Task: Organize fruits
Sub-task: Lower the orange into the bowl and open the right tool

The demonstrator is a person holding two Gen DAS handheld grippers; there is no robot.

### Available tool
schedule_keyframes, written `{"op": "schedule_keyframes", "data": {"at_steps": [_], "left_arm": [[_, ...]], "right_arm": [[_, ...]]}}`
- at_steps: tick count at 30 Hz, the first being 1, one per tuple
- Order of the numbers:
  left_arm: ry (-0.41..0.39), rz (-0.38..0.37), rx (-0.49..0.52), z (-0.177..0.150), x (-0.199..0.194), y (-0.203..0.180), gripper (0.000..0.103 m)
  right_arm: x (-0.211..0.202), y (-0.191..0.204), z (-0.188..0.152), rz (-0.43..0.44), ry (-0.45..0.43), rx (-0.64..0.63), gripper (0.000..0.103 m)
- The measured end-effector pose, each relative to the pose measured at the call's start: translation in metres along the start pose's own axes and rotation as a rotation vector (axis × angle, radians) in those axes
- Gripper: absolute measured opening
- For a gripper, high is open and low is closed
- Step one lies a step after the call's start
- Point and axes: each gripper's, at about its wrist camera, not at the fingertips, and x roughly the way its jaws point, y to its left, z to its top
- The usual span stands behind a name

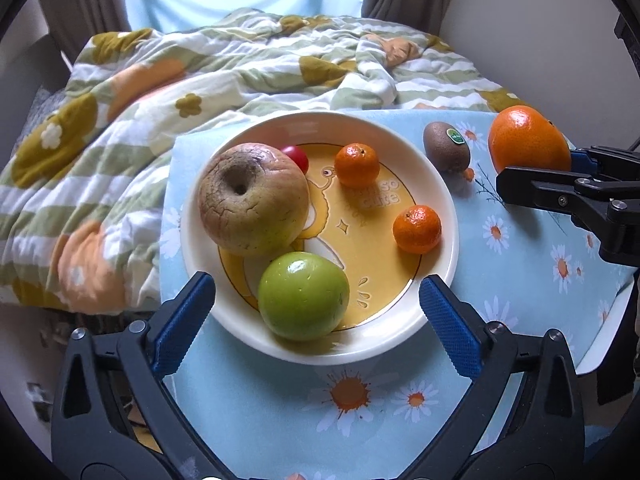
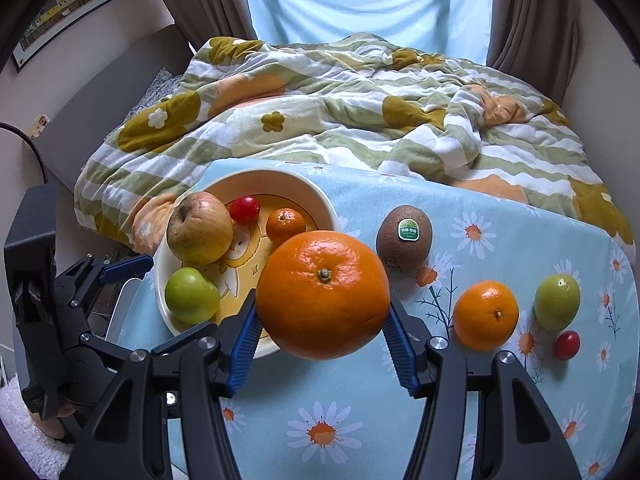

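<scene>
A white plate (image 1: 400, 332) with a yellow cartoon centre sits on the blue daisy cloth. It holds a wrinkled apple (image 1: 252, 196), a green apple (image 1: 304, 296), a cherry tomato (image 1: 297, 157) and two small mandarins (image 1: 357, 165), (image 1: 417, 229). My left gripper (image 1: 316, 320) is open over the plate's near rim, the green apple between its fingers. My right gripper (image 2: 322, 340) is shut on a large orange (image 2: 323, 294), held just right of the plate (image 2: 316, 196). A kiwi (image 2: 404, 244), a mandarin (image 2: 486, 316), a green apple (image 2: 557, 302) and a cherry tomato (image 2: 567, 345) lie on the cloth to the right.
A rumpled flowered quilt (image 2: 340, 112) covers the bed behind the table. The cloth-covered table edge (image 2: 624, 280) curves off at the right. Curtains and a bright window (image 2: 360, 0) are at the back. The left gripper's body (image 2: 60, 312) sits left of the plate.
</scene>
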Motion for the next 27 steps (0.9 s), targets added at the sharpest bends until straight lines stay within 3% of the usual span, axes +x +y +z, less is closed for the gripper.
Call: {"op": "schedule_keyframes", "data": {"at_steps": [7, 13, 27], "left_arm": [[0.004, 0.086, -0.048, -0.001, -0.021, 0.008, 0.103], [-0.002, 0.081, -0.123, -0.005, -0.031, 0.019, 0.103], [0.03, 0.074, -0.151, -0.018, -0.018, 0.017, 0.103]], "right_arm": [[0.007, 0.008, 0.013, 0.067, 0.004, -0.067, 0.054], [0.024, 0.026, 0.02, 0.102, 0.02, -0.157, 0.054], [0.072, 0.042, 0.029, 0.158, 0.089, -0.22, 0.054]]}}
